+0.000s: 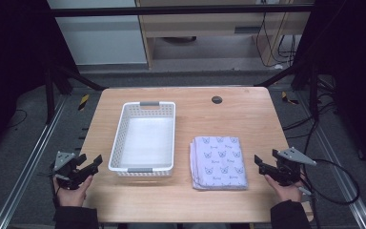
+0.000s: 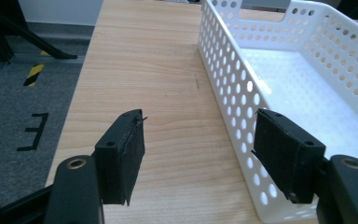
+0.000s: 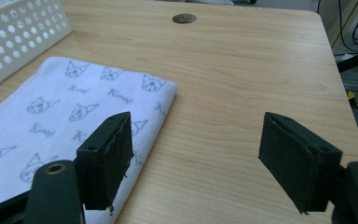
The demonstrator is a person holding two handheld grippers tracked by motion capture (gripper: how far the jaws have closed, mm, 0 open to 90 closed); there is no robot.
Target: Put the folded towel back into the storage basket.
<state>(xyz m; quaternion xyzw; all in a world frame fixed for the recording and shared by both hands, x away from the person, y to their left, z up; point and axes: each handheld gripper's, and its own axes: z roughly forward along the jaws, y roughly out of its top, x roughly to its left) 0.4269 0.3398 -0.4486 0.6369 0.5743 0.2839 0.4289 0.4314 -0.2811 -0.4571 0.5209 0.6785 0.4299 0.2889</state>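
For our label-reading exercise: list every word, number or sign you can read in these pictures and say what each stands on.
Folded cloth: a short cursive word repeats between the cat faces, too blurred to read for certain.
Floor beside the table: a black mark shaped like "E".
White basket: no text.
Both grippers, left and right: no text.

Your right gripper (image 3: 196,161) hovers low over the wooden counter (image 3: 242,70) with its two black fingers (image 3: 106,158) spread wide apart and nothing between them. The left one sits over the near corner of a folded white towel (image 3: 51,116) printed with grey cat faces, which lies flat on the counter. Beyond the towel, at the upper left, you see a corner of a white perforated plastic basket (image 3: 14,32). Toward the far edge sits a round dark grommet (image 3: 184,18).
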